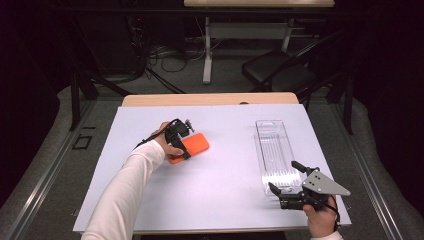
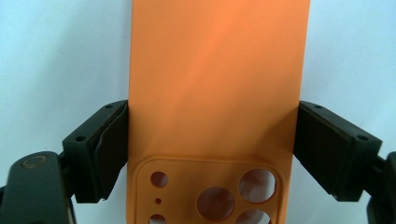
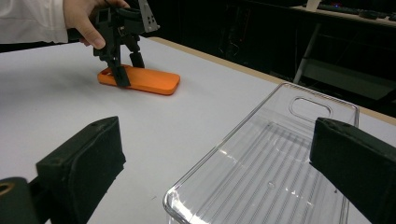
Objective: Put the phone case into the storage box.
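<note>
The worktop [image 1: 220, 200] carries 2 things, well apart. The clear tray [image 1: 274, 152] lies on its right side, hollow up, likely ready to take the case. The right tongs [image 1: 286, 186] wait wide at its near end, holding nothing. The orange case [image 1: 192, 146] lies flat at left; the left tongs [image 1: 181, 145] straddle its long edges, jaws touching both sides, apparently to lift it.

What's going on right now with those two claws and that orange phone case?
Left claw clamped on orange phone case, case flat on table. Right claw open by clear tray, empty. Nothing between case and tray.
</note>
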Demonstrator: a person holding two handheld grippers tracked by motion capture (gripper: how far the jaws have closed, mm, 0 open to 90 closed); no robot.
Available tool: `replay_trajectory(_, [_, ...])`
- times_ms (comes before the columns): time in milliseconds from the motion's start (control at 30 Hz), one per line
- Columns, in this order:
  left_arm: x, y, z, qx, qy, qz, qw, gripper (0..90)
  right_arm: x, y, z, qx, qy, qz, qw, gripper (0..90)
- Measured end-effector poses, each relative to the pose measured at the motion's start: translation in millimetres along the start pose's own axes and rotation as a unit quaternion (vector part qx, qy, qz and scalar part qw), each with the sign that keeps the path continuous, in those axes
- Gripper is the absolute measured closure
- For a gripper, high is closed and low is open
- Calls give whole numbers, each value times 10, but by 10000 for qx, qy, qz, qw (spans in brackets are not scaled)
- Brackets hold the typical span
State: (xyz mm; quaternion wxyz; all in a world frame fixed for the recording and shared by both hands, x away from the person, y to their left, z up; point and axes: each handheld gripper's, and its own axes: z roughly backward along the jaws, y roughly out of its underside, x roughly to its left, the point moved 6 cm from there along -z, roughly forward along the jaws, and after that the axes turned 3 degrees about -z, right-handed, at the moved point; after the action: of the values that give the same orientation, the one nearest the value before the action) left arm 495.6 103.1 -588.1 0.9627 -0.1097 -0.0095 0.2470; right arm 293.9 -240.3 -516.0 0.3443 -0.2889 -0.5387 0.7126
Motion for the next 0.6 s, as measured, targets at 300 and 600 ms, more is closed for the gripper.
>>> replay_trajectory(300, [6, 9, 87, -99, 37, 68, 9999, 155, 1, 2, -5, 17, 5, 5, 10000, 22])
replay_trajectory(600, [-17, 60, 204, -127, 56, 49, 9999, 156, 7, 8, -9, 50, -7, -9, 10000, 22])
